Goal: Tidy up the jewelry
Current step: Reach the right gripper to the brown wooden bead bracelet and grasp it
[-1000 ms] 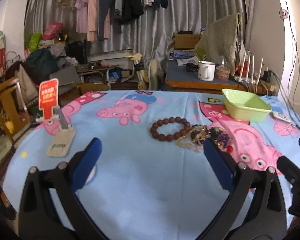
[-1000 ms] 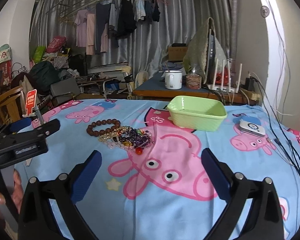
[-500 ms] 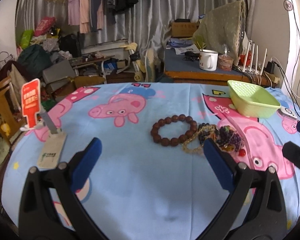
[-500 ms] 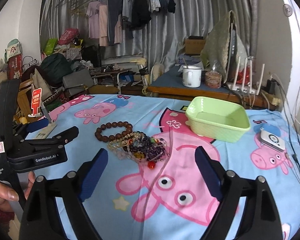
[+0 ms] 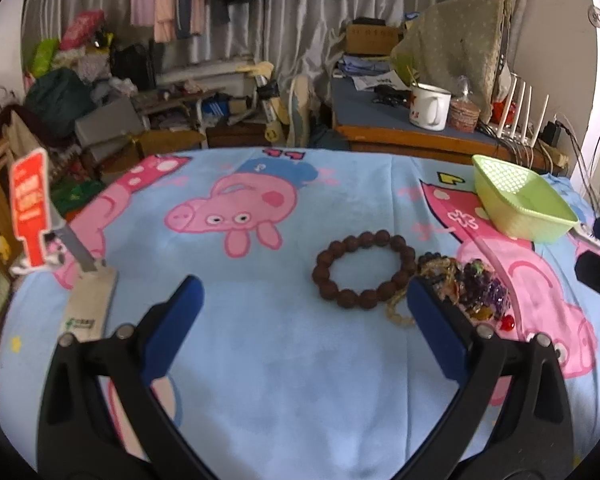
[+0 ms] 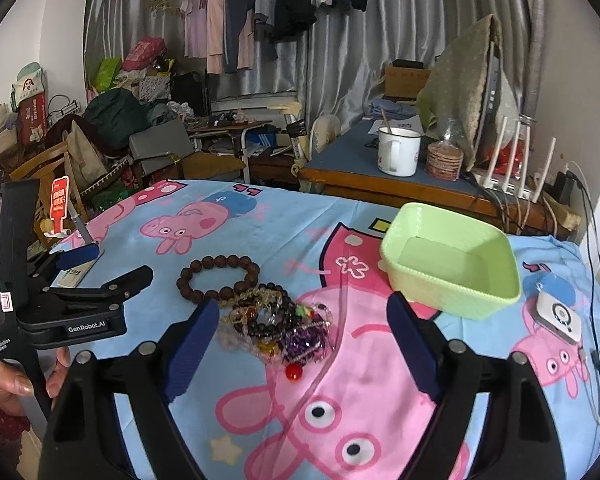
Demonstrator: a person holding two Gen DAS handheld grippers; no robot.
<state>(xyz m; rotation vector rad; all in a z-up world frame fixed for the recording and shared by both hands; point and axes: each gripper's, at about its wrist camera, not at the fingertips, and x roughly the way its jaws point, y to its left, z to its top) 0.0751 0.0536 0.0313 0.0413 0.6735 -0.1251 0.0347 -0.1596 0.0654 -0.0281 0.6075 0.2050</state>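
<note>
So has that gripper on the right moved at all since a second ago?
Yes. The right gripper has come nearer the jewelry pile, which lies on the cloth and now shows larger and lower between its fingers. Its jaws have just been closing, with nothing gripped.

Cartoon-pig sheet [image 6: 284,216] bears bracelet [image 6: 218,282], bead pile [image 6: 276,326], basket [image 6: 452,270].

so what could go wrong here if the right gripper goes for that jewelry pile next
The mixed bead pile is tangled, so one pinch may drag several strands at once, with the loose red bead rolling off. The brown bead bracelet touches the pile and could get pulled along. The right gripper, whose jaws have just been closing with nothing between them, works close to the left gripper, so they might bump. The green basket looks light and could slide.
</note>
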